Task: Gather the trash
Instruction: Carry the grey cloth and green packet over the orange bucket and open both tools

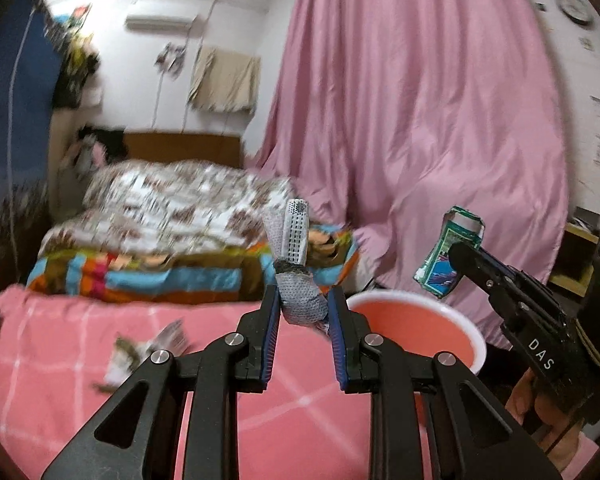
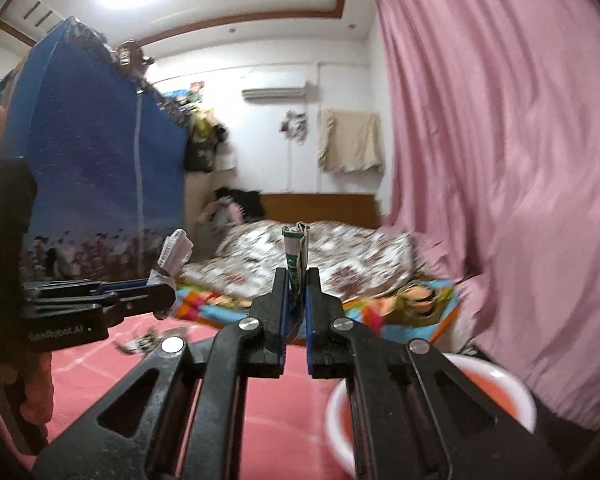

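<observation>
My left gripper (image 1: 303,304) is shut on a crumpled white mesh wrapper (image 1: 296,264) that sticks up between its blue pads. The same wrapper (image 2: 174,254) and left gripper (image 2: 168,294) show at the left in the right wrist view. My right gripper (image 2: 296,280) is shut on a flattened green and white packet (image 2: 296,248). In the left wrist view that packet (image 1: 448,252) hangs from the right gripper (image 1: 458,254) above a pink basin with a white rim (image 1: 440,312). The basin rim (image 2: 516,380) lies low right in the right wrist view.
A pink checked blanket (image 1: 60,344) covers the bed, with a scrap of wrapper (image 1: 148,352) lying on it. A patterned quilt (image 1: 172,196) is heaped behind. A pink curtain (image 1: 420,100) hangs at the right, a blue fabric wardrobe (image 2: 88,148) at the left.
</observation>
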Tool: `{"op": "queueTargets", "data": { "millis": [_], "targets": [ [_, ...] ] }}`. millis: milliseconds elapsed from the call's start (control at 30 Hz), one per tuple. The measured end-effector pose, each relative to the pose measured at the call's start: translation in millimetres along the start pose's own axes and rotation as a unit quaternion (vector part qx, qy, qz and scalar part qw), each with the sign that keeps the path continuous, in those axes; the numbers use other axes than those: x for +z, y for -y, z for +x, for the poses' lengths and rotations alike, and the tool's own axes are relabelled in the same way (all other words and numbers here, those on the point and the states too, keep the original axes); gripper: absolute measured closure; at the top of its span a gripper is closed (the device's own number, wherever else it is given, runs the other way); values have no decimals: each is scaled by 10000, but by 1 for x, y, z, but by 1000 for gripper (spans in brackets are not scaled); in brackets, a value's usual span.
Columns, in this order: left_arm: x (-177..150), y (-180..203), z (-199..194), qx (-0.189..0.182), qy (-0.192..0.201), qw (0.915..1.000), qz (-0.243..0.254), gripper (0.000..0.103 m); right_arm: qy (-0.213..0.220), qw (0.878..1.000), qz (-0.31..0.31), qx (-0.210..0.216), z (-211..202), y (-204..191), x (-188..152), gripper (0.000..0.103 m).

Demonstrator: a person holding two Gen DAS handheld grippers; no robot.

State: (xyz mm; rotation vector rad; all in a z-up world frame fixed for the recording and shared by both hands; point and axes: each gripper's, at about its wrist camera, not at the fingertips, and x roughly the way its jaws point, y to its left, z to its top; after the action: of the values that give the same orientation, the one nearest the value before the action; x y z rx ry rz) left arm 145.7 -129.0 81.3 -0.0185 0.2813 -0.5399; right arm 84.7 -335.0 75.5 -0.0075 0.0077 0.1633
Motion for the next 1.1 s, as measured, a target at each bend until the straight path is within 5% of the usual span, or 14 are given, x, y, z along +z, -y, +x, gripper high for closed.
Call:
{"op": "queueTargets", "data": {
  "millis": [200,400,733,1100],
  "targets": [
    [4,37,19,-280,362,9982,390,83,59,9971,-152,-747,-10,22,1,88],
    [4,62,50,-617,317,9965,462,83,-403,9929,144,-1107,-5,49,-7,87],
    [-11,88,97,-801,-621,9941,393,83,-1420,9771,958,-1264,17,101,-33,87],
    [-28,91,138,-1087,-1668,9800,-34,82,-1886,9633,1406,-1292,31,127,-53,84]
  ]
}}
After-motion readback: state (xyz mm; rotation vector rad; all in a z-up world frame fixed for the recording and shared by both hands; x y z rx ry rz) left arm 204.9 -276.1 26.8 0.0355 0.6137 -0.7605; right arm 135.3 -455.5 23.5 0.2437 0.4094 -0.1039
